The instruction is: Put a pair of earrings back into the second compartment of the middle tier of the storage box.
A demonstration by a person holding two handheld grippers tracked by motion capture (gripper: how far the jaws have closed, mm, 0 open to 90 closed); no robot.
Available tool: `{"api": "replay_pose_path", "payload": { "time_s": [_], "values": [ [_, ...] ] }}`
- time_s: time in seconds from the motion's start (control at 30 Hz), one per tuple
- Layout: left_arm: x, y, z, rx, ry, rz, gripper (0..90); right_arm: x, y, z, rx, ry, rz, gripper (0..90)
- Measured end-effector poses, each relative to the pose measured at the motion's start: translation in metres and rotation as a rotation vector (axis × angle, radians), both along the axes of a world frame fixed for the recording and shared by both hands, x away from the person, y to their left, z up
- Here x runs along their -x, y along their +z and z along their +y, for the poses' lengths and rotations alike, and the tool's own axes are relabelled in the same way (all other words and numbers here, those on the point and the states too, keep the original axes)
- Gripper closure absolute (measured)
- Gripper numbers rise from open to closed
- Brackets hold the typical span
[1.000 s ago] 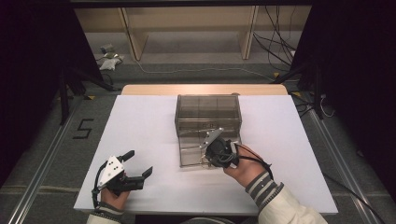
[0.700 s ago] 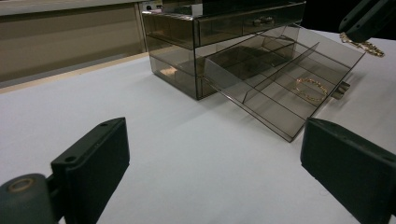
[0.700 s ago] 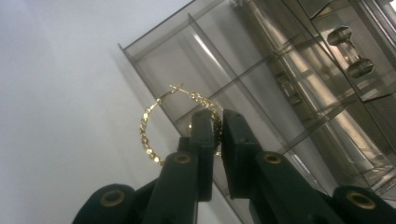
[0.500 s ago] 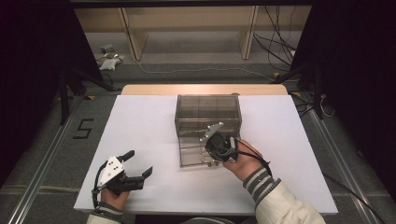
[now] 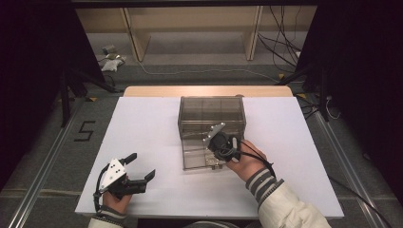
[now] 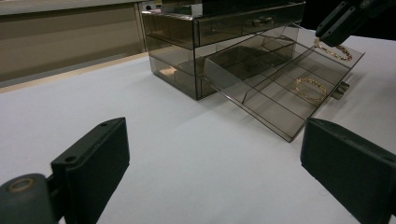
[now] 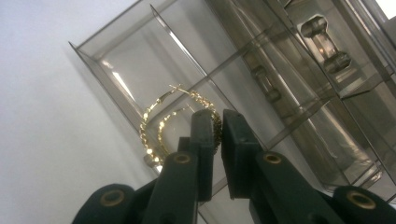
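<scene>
White table top (image 5: pixel 152 123), wooden shelf legs (image 5: pixel 133 38) and loose cables (image 5: pixel 280 42) beyond it.

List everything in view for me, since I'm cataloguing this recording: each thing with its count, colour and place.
Drawer box: one, smoky clear plastic, middle of the table.
Pulled-out drawer: one, same plastic, with dividers, tilted down to the table.
Gold hoop earrings: a pair, in a corner compartment under the right gripper's jaws.
Second gold piece: one, in another compartment; too small to tell its kind.
Table: one, white top.
Wooden shelf frame: one, light wood, behind the table.
Left gripper: black, open, near left edge.
Right gripper: black, shut, over the drawer.
</scene>
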State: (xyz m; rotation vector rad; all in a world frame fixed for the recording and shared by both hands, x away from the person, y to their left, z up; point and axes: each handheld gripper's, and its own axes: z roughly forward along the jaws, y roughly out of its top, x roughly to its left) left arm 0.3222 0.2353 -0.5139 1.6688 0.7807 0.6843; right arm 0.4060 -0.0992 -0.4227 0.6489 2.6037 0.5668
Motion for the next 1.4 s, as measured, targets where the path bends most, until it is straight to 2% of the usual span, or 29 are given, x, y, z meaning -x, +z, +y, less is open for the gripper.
{"api": "replay_pose_path", "payload": {
  "time_s": [0.33,0.6,0.73,0.97,1.1,1.27,1.4],
  "values": [
    [0.0,0.0,0.0,0.001,0.001,0.0,7.8,-0.007,-0.013,0.001,0.07,-0.02,0.003,86.0],
    [0.0,0.0,0.0,0.001,0.001,0.0,7.8,-0.009,-0.014,0.0,0.067,-0.021,0.004,86.0],
    [0.0,0.0,0.0,0.0,0.001,-0.001,7.8,-0.01,-0.015,0.0,0.051,-0.019,0.011,85.5],
    [0.0,0.0,0.0,0.001,0.001,-0.002,7.8,-0.015,-0.022,0.001,0.074,-0.033,0.013,84.8],
    [0.0,0.0,0.0,0.001,0.001,-0.002,7.8,-0.017,-0.021,-0.001,0.053,-0.035,0.02,85.3],
    [0.0,0.0,0.0,0.002,0.001,-0.002,7.8,-0.012,-0.016,-0.001,0.023,-0.028,0.007,85.7],
    [0.0,0.0,0.0,0.0,0.0,-0.002,7.8,-0.008,-0.012,0.0,-0.017,-0.005,0.033,85.8]
  ]
}}
